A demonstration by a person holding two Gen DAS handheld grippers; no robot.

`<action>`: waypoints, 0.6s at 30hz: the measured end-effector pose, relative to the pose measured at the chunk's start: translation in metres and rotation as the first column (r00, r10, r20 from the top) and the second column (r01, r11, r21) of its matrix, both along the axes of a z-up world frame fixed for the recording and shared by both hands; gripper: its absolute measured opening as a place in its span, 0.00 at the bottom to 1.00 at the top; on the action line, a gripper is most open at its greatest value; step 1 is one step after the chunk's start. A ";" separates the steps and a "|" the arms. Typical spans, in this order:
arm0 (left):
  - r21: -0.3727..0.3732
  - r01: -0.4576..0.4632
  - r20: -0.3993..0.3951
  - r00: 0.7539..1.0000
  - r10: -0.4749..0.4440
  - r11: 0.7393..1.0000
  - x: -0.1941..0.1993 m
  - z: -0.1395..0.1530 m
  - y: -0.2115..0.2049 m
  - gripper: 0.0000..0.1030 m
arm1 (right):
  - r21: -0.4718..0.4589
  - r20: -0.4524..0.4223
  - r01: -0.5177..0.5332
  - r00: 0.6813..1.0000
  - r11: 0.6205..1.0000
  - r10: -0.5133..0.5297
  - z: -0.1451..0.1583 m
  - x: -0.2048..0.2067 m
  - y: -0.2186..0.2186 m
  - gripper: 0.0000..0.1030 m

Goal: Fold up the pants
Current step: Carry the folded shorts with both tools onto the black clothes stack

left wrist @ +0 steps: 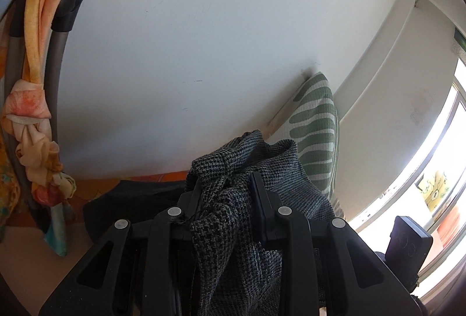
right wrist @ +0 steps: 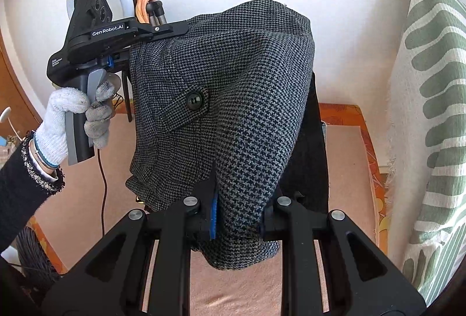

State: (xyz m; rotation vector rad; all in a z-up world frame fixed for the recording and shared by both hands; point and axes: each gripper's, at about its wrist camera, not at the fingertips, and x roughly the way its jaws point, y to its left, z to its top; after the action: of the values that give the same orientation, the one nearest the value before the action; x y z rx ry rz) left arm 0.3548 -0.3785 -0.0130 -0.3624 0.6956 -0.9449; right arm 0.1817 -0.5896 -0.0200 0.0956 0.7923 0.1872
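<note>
The pants [right wrist: 238, 88] are dark grey houndstooth tweed with a buttoned pocket flap [right wrist: 195, 101]. Both grippers hold them up in the air above the bed. My right gripper [right wrist: 237, 217] is shut on a fold of the fabric at the bottom of the right wrist view. My left gripper [left wrist: 225, 187] is shut on another bunch of the same pants [left wrist: 247, 164]. In the right wrist view the left gripper [right wrist: 163, 29] shows at upper left, held by a white-gloved hand [right wrist: 78, 117], clamping the top edge of the pants.
A peach bed cover [right wrist: 343, 164] lies below. A green-and-white striped pillow [right wrist: 431, 112] leans against the white wall [left wrist: 189, 39] at right. Another dark garment [right wrist: 314, 155] lies on the bed behind the pants. Orange scarves [left wrist: 40, 82] hang on a stand at left. A window [left wrist: 437, 170] is at right.
</note>
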 end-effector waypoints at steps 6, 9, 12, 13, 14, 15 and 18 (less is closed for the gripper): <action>0.166 -0.059 0.009 0.998 0.058 0.984 0.011 -0.023 -0.022 0.29 | 0.031 -0.064 0.043 0.997 0.999 -0.041 -0.026 0.019 -0.017 0.28; 0.220 -0.096 0.035 0.995 0.090 0.971 0.013 -0.024 -0.027 0.37 | 0.024 -0.094 0.078 0.993 0.997 -0.075 -0.033 0.021 -0.021 0.42; 0.243 -0.139 0.092 0.989 0.120 0.960 0.013 -0.015 -0.028 0.37 | 0.012 -0.110 0.121 0.987 0.993 -0.119 -0.036 0.019 -0.027 0.54; 0.243 -0.142 0.102 0.987 0.121 0.959 0.013 -0.013 -0.027 0.37 | 0.003 -0.109 0.134 0.985 0.991 -0.133 -0.037 0.018 -0.029 0.56; 0.244 -0.142 0.111 0.987 0.118 0.959 0.014 -0.011 -0.025 0.39 | -0.004 -0.106 0.146 0.984 0.989 -0.146 -0.037 0.015 -0.030 0.60; 0.249 -0.143 0.120 0.986 0.116 0.958 0.012 -0.009 -0.022 0.43 | -0.002 -0.101 0.156 0.983 0.988 -0.155 -0.035 0.014 -0.032 0.63; 0.254 -0.140 0.142 0.984 0.106 0.957 0.006 -0.003 -0.014 0.51 | 0.016 -0.090 0.185 0.979 0.983 -0.183 -0.030 0.007 -0.034 0.67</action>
State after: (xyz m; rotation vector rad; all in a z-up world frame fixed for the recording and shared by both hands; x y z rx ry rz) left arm 0.3604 -0.3923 -0.0157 -0.1078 0.6640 -0.7388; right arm 0.1890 -0.6232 -0.0501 0.1999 0.8642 0.0172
